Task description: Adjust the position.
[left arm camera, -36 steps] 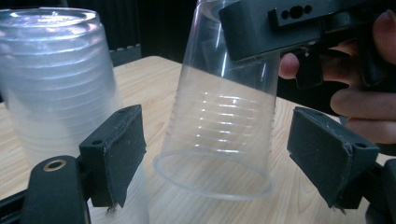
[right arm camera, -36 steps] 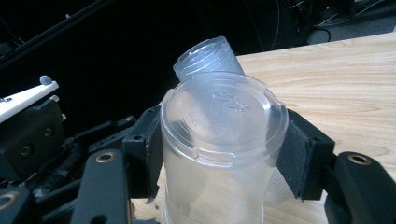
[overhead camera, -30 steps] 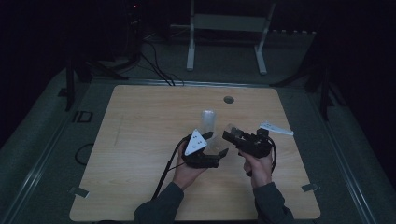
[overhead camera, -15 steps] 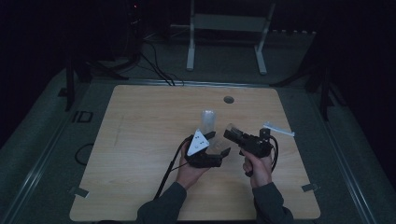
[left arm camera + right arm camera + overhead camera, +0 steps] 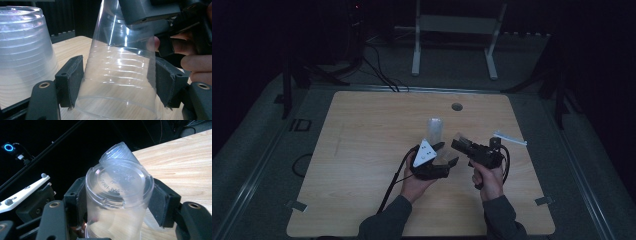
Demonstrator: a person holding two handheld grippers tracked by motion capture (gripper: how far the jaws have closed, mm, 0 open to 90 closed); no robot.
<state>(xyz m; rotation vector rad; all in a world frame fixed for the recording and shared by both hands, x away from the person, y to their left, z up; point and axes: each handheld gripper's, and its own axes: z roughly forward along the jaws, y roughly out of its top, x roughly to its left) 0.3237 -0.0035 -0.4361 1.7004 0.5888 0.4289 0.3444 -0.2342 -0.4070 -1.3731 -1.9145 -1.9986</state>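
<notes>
Two clear plastic cups: an upside-down stack [image 5: 435, 131] at twelve o'clock, and one cup [image 5: 120, 75] between both grippers. The left gripper [image 5: 117, 85] has just been closing and pinches its wide end; the right gripper [image 5: 117, 202], just opening, brackets its base, pads beside it.

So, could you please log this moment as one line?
left tongs: closing around clear ribbed plastic cup | right tongs: opening around its base | frosted cup stack: beside

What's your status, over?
Left fingers just closed onto upturned clear ribbed plastic cup. Right fingers just opening, cup's base between them. Frosted plastic cup stands close beside.
</notes>
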